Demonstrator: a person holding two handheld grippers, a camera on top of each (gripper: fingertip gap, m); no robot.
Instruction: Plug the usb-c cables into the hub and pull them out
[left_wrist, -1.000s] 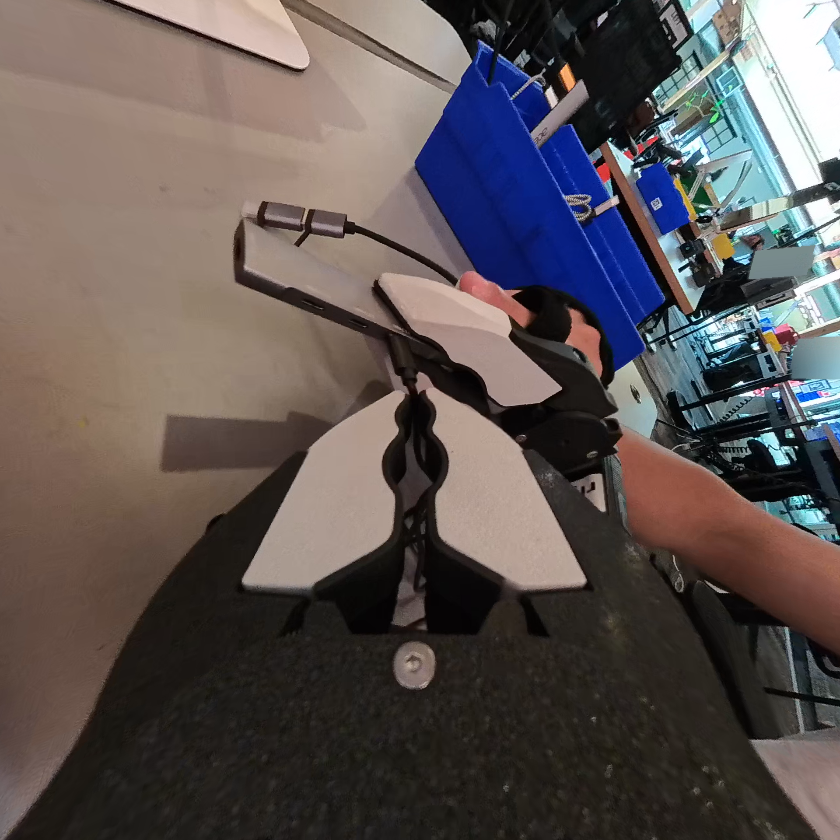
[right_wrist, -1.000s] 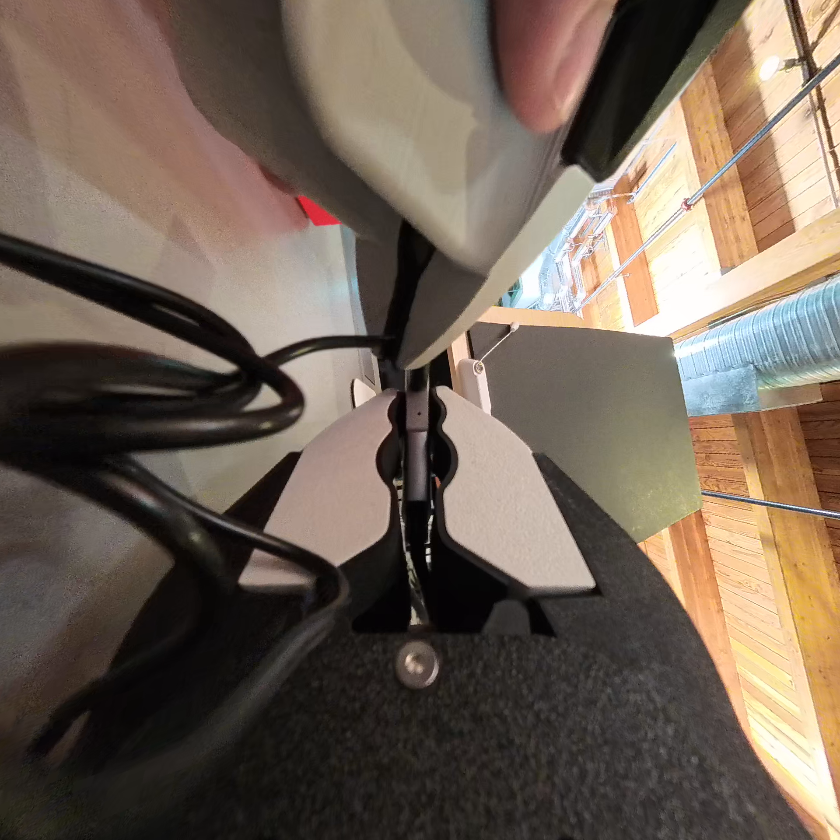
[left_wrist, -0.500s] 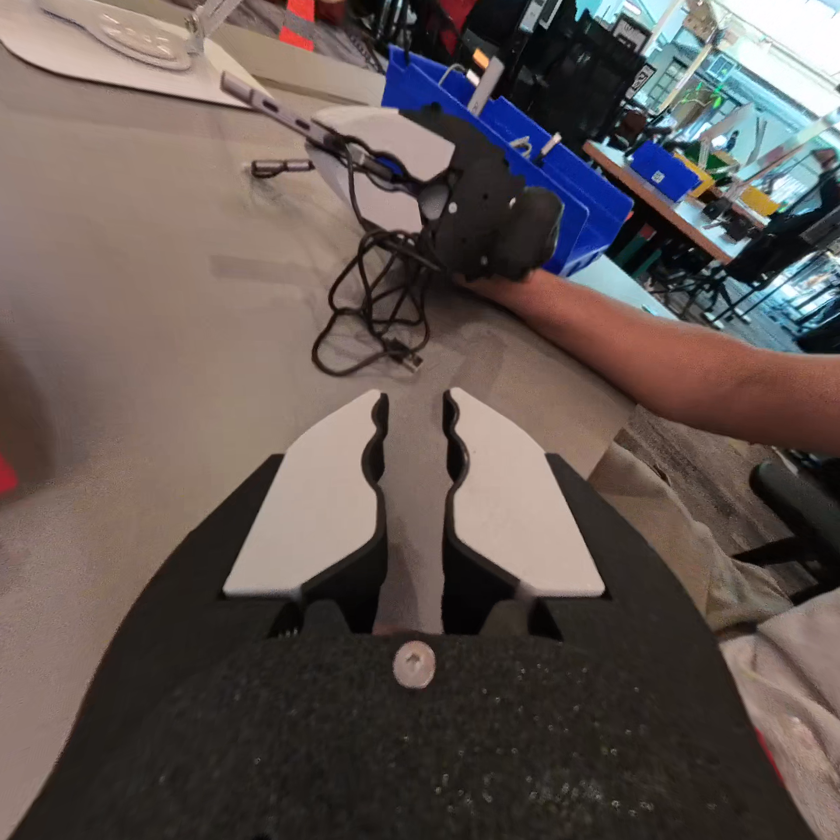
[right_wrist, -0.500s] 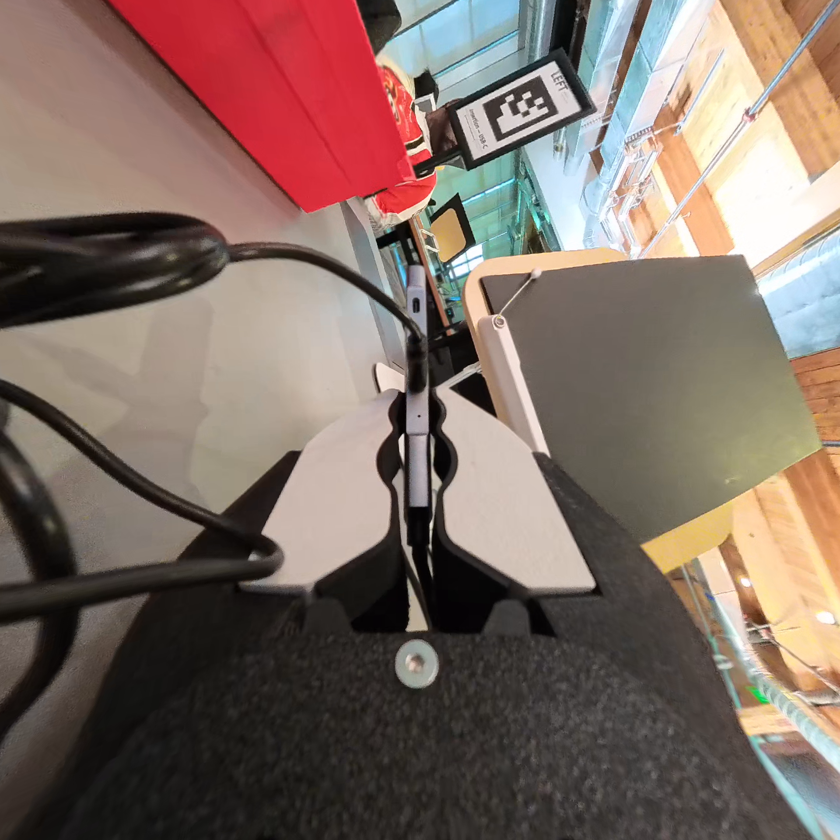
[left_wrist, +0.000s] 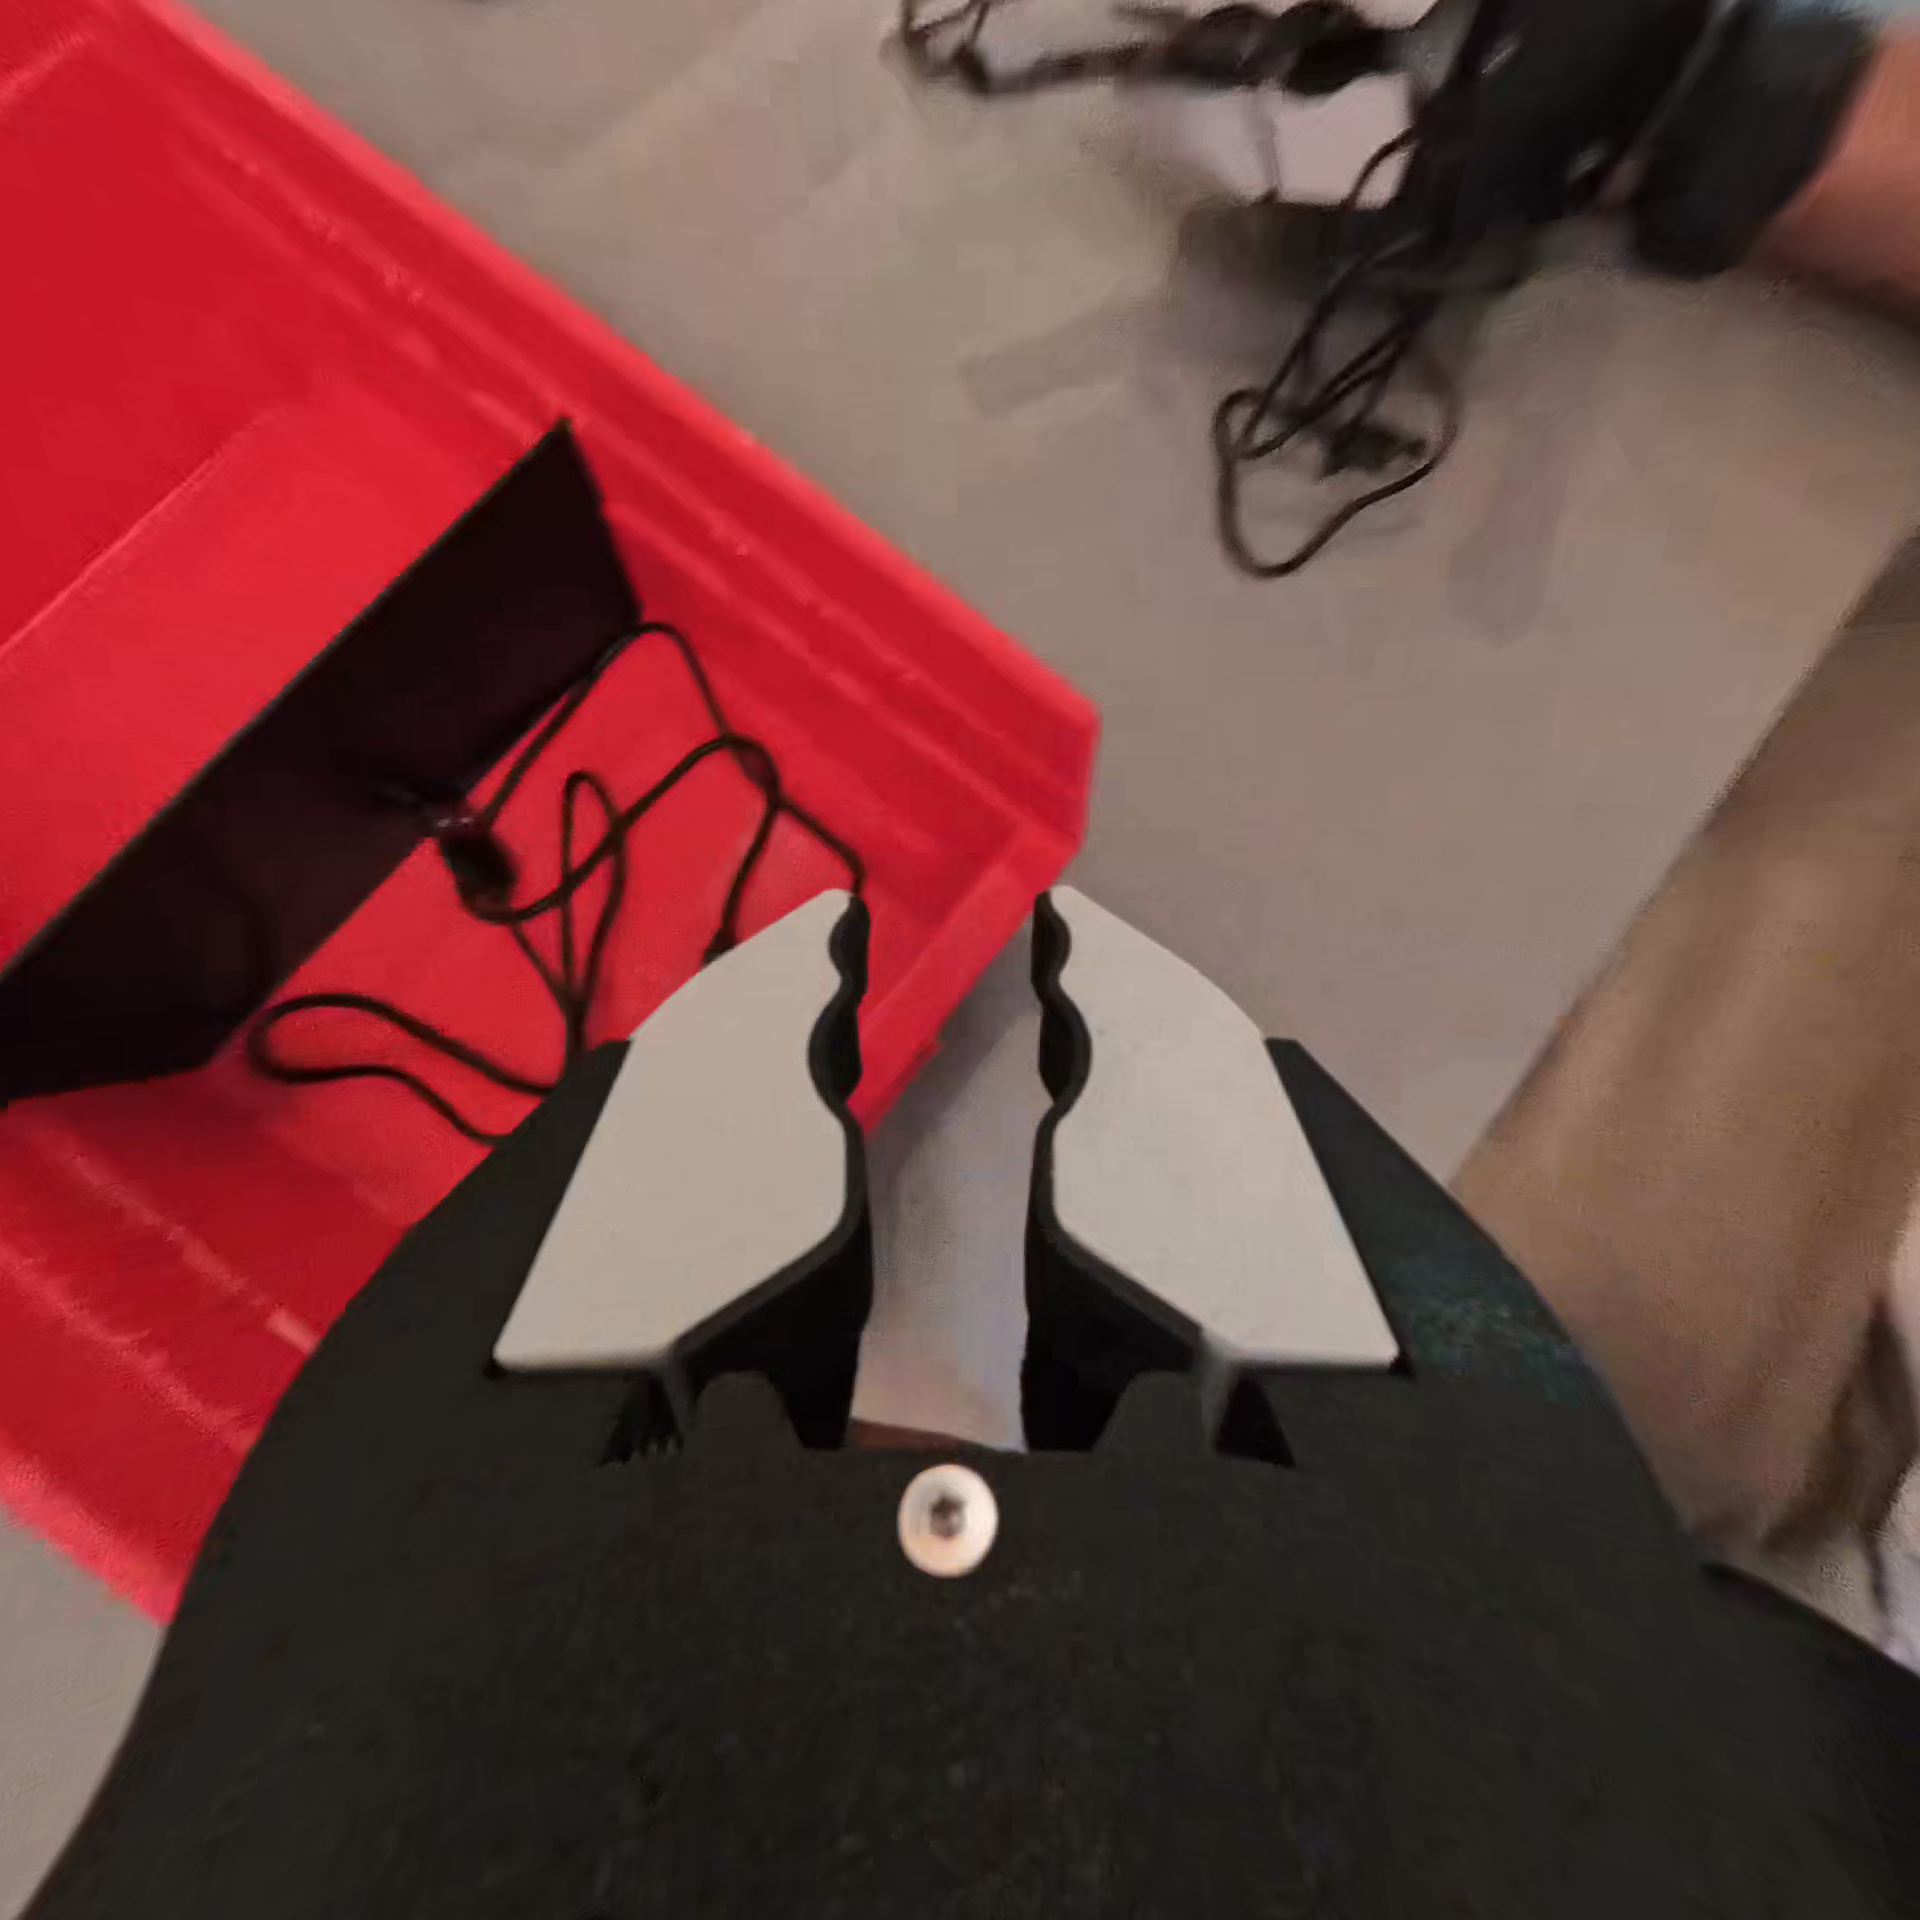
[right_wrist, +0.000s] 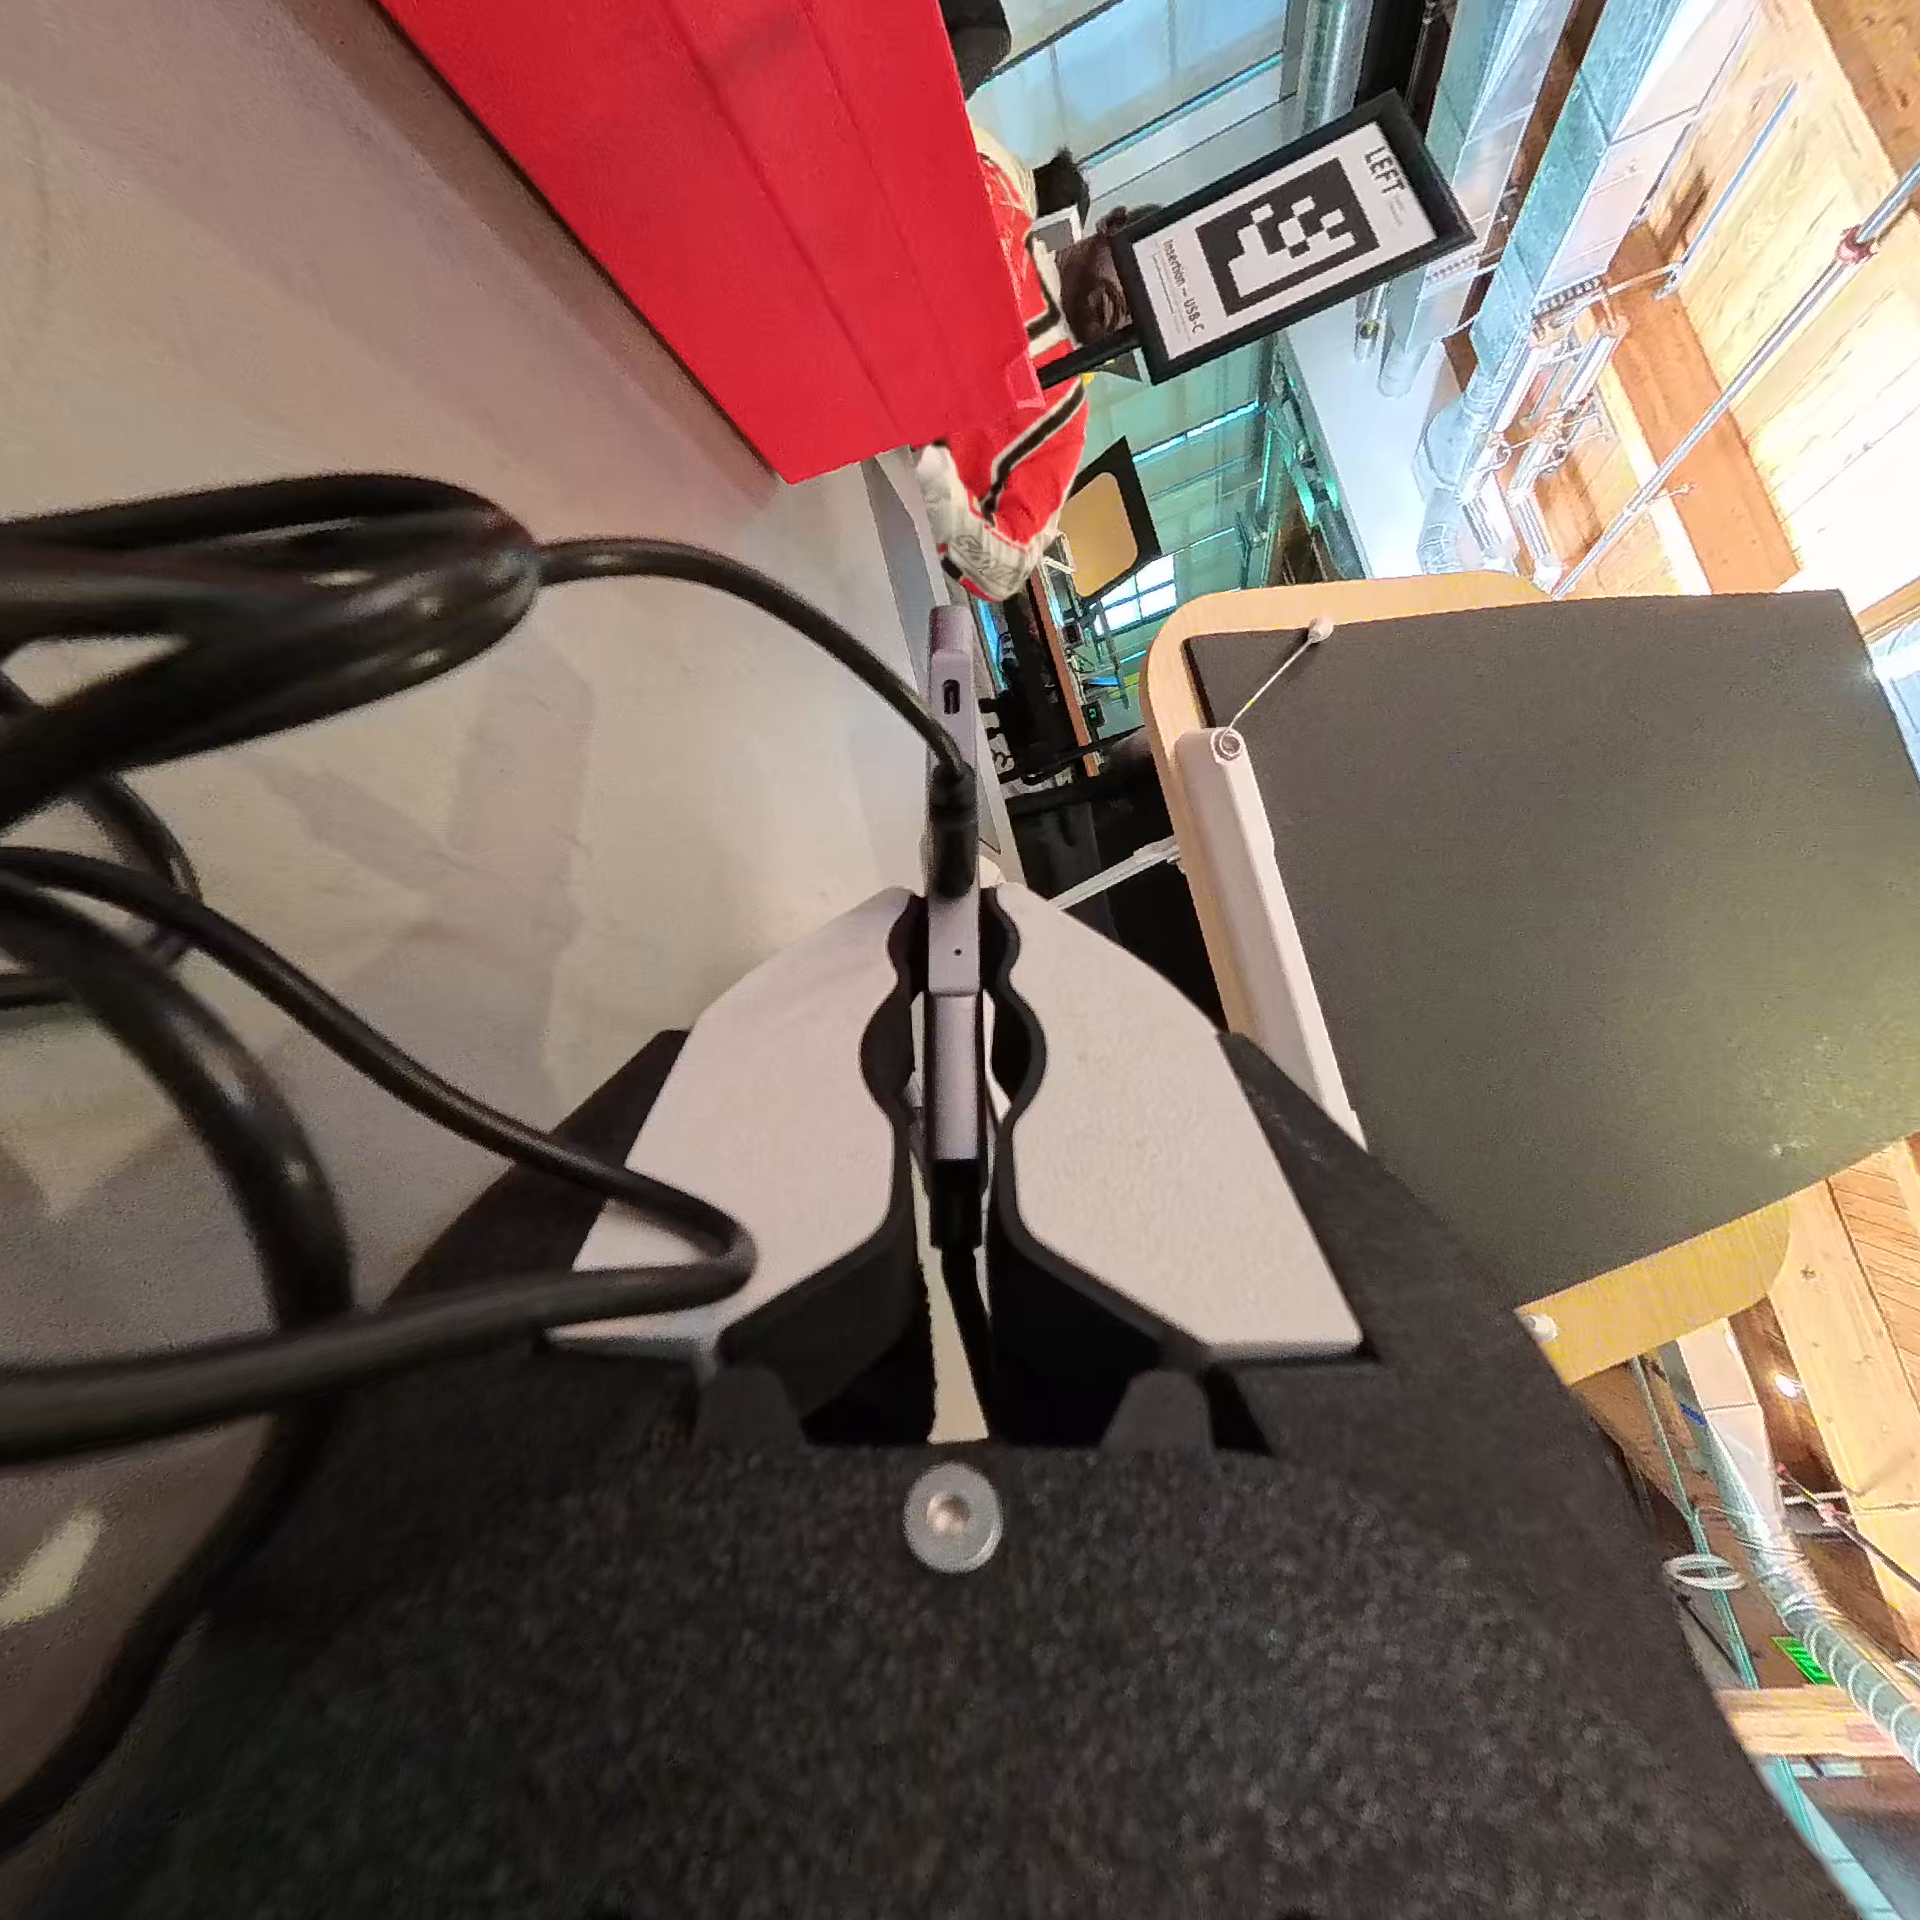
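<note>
Currently, by item:
Hub (right_wrist: 954, 997): grey, edge-on, pinched in the right hand-held gripper (right_wrist: 951, 935), lifted off the worktop (right_wrist: 540, 831); one black cable (right_wrist: 727, 623) plugged in.
Left hand-held gripper (left_wrist: 948, 925): jaws narrowly apart, empty, over the corner of the red bin (left_wrist: 727, 582).
Bin cable (left_wrist: 582, 862): loose black loops inside.
Advice: take the next cable near its plug, so it goes in straight; hold the hub steady.

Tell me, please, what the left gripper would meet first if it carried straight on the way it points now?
Probably the near corner of the red bin: the open, empty left gripper aims at its rim, with a black cable inside just to the left. Depth is unclear, so it might reach the grey table beside the corner.
</note>
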